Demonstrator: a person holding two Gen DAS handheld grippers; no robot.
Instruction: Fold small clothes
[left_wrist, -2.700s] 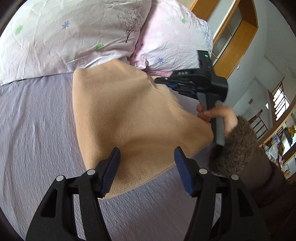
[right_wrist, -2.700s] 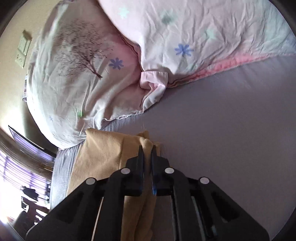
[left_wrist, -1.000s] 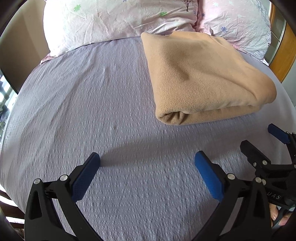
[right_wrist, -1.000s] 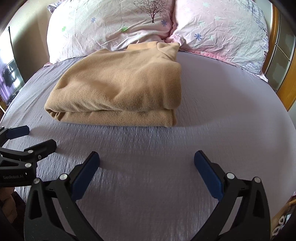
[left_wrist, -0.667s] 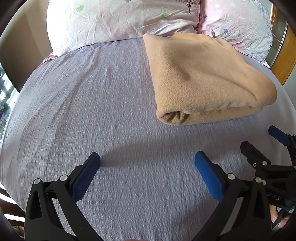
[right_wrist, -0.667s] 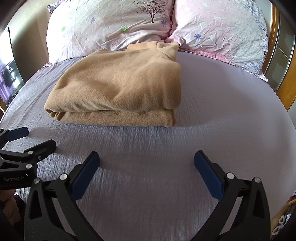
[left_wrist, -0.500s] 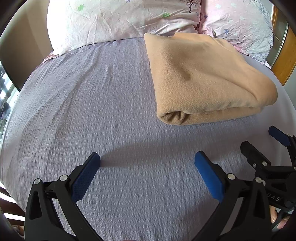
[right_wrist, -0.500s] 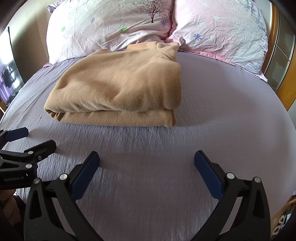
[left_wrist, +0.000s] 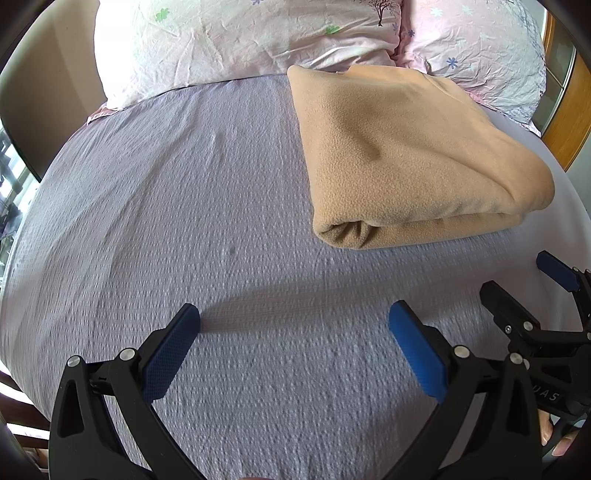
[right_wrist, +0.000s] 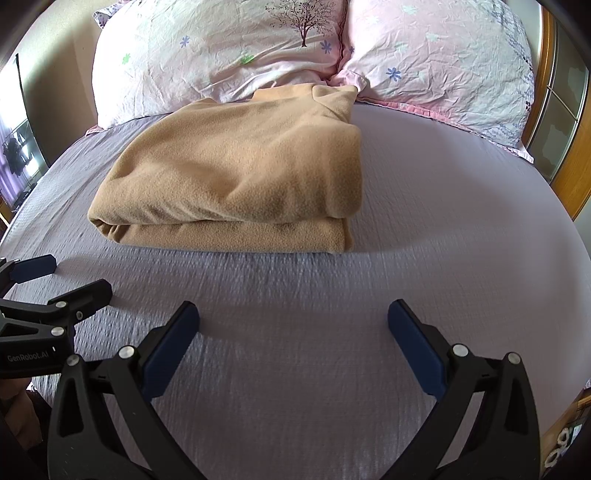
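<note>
Both hand-held grippers, left (left_wrist: 294, 345) and right (right_wrist: 293, 341), hung wide open, empty, over the bed (right_wrist: 443, 229); folded tan fleece top (right_wrist: 240, 177) lay collar toward the pillows (right_wrist: 221, 48).

garment (right_wrist: 240, 177): tan fleece, matt, nappy | sheet (left_wrist: 184, 221): lilac cloth, puckered weave | 2 pillows (right_wrist: 221, 51): thin pink printed cotton, creased | left gripper (left_wrist: 293, 338): matt black plastic, blue textured pads (left_wrist: 170, 350), bright metal pins | frame (right_wrist: 580, 177): glossy wood
</note>
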